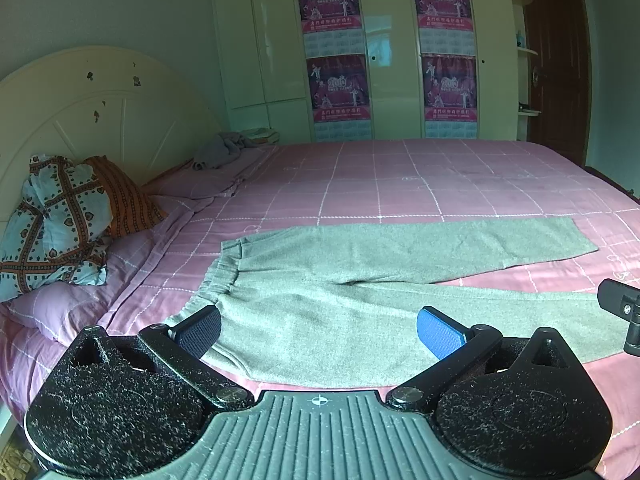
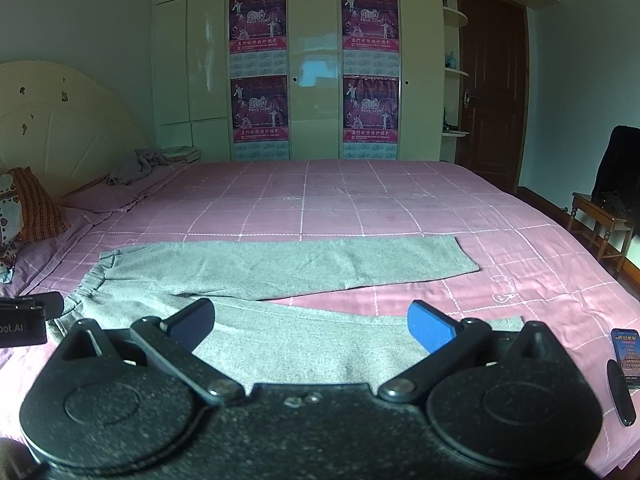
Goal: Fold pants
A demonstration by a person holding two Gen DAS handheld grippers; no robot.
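Grey pants (image 1: 360, 280) lie flat on the pink checked bed (image 1: 400, 176), waistband to the left, both legs running right and splayed in a narrow V; far leg longer in view, near leg just ahead of both tools. Left tool (image 1: 318, 330) hangs over the near hip area, fingers wide apart, holding nothing. Right tool (image 2: 312, 326) over the near leg toward its cuff, also spread and empty. Fabric looks soft, fleecy, light, likely limp and prone to sagging. Best taken at near waistband edge and near cuff. Phone (image 2: 626, 350) lies near right.
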